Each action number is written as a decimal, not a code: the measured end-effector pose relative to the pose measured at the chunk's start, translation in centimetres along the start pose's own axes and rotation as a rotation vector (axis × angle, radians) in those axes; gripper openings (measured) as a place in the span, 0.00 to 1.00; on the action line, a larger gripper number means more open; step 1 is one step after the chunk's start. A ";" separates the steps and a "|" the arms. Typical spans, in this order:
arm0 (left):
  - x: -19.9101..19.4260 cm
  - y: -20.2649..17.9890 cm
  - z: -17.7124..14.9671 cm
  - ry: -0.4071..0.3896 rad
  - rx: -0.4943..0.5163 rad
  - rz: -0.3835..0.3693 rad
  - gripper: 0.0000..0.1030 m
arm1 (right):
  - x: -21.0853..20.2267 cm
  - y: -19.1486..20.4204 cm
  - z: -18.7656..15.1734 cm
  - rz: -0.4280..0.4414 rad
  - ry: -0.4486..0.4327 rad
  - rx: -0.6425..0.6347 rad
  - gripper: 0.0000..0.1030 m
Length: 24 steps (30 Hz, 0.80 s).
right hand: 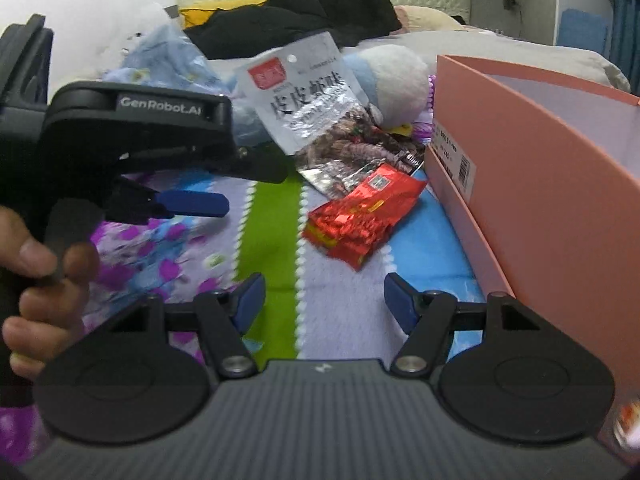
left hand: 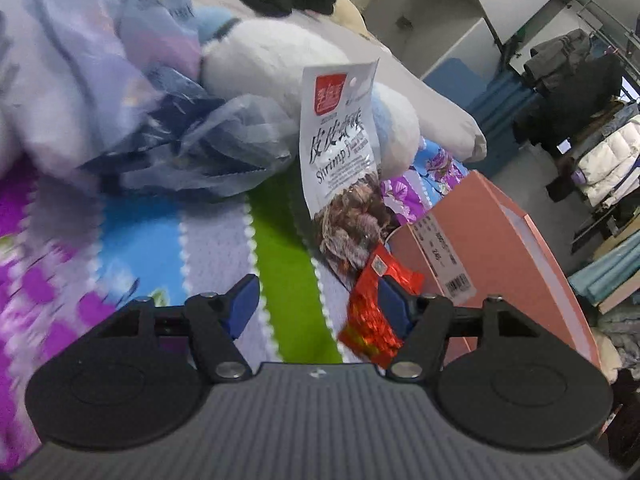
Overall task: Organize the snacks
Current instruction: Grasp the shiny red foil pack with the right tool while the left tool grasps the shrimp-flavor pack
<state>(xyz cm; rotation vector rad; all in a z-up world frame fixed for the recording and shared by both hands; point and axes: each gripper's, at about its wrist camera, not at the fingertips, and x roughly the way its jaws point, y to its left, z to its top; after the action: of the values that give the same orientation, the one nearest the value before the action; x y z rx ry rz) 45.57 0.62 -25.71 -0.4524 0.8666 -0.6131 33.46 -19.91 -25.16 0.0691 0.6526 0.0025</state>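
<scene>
Red foil snack packet point(right hand: 362, 216) lies on the striped bedspread point(right hand: 272, 216) at centre frame, just left of the pink box point(right hand: 560, 184). It looks light, crinkly and slippery; pinching a flat sealed edge seems safest. Both the right hand-held gripper point(right hand: 324, 304) and left hand-held gripper point(left hand: 316, 306) are open and empty; the packet touches the left one's right finger.

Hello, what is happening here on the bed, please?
A person is sorting snacks with two hand-held grippers. Both the left gripper and right gripper are open and hold nothing. A red packet and a shrimp packet lie on the blanket, beside an open pink box.
</scene>
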 end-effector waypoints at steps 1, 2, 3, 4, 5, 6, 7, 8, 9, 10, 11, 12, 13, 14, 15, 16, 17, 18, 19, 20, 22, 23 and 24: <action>0.8 0.1 0.3 0.005 0.004 -0.014 0.64 | 0.5 0.0 0.2 -0.011 0.001 0.006 0.66; 1.4 0.1 0.6 0.004 0.012 -0.033 0.64 | 1.0 0.0 0.4 -0.019 0.002 0.013 0.66; 2.0 0.2 1.0 -0.001 0.017 -0.051 0.64 | 1.5 0.0 0.5 -0.026 0.002 0.018 0.66; 2.5 0.2 1.3 -0.005 0.017 -0.061 0.64 | 1.7 0.0 0.7 -0.030 -0.003 0.020 0.66; 3.0 0.4 1.6 -0.008 0.012 -0.068 0.64 | 2.0 0.1 0.9 -0.037 -0.012 0.017 0.66; 3.5 0.4 1.9 -0.010 0.008 -0.078 0.64 | 2.4 0.2 1.0 -0.045 -0.018 0.012 0.66; 4.0 0.4 2.2 -0.013 0.009 -0.091 0.64 | 2.8 0.3 1.2 -0.051 -0.019 0.008 0.66; 4.5 0.4 2.5 -0.016 0.010 -0.101 0.64 | 3.1 0.3 1.4 -0.051 -0.019 0.012 0.66; 5.0 0.3 2.7 -0.017 0.011 -0.108 0.64 | 3.4 0.3 1.6 -0.054 -0.019 0.014 0.66; 5.5 0.3 2.9 -0.016 0.013 -0.106 0.64 | 3.6 0.3 1.7 -0.062 -0.022 0.013 0.66; 6.1 0.1 3.1 -0.017 0.017 -0.101 0.64 | 3.9 0.3 1.9 -0.073 -0.027 0.011 0.66; 6.6 0.1 3.3 -0.019 0.023 -0.102 0.64 | 4.1 0.3 2.1 -0.084 -0.029 0.011 0.66; 7.1 0.0 3.3 -0.023 0.028 -0.104 0.64 | 4.3 0.3 2.2 -0.093 -0.028 0.016 0.66; 7.5 -0.1 3.4 -0.025 0.029 -0.098 0.62 | 4.5 0.2 2.3 -0.096 -0.026 0.019 0.66; 7.8 -0.3 3.5 -0.025 0.030 -0.087 0.56 | 4.6 0.2 2.3 -0.098 -0.026 0.015 0.66; 8.2 -0.4 3.6 -0.023 0.035 -0.079 0.51 | 4.7 0.2 2.4 -0.100 -0.024 0.007 0.66; 8.4 -0.5 3.8 -0.022 0.038 -0.075 0.48 | 4.8 0.2 2.4 -0.099 -0.023 0.003 0.66; 8.7 -0.5 3.9 -0.019 0.037 -0.069 0.41 | 4.7 0.2 2.4 -0.099 -0.022 0.002 0.66; 8.7 -0.6 3.8 -0.014 0.035 -0.058 0.33 | 4.6 0.2 2.4 -0.094 -0.020 0.001 0.64; 8.9 -0.6 3.8 -0.012 0.035 -0.054 0.31 | 4.5 0.2 2.5 -0.091 -0.018 0.002 0.63; 9.0 -0.9 3.8 -0.017 0.033 -0.061 0.23 | 4.3 0.0 2.5 -0.086 -0.013 0.011 0.62; 8.9 -1.1 3.7 -0.020 0.036 -0.059 0.22 | 4.0 -0.1 2.5 -0.084 -0.011 0.018 0.62; 8.7 -1.4 3.5 -0.022 0.042 -0.053 0.18 | 3.9 -0.2 2.6 -0.081 -0.010 0.021 0.61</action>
<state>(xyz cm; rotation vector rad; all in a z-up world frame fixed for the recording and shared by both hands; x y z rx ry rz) 52.29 -5.75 -27.74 -0.4448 0.8212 -0.6730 38.12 -20.14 -25.47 0.0626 0.6452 -0.0825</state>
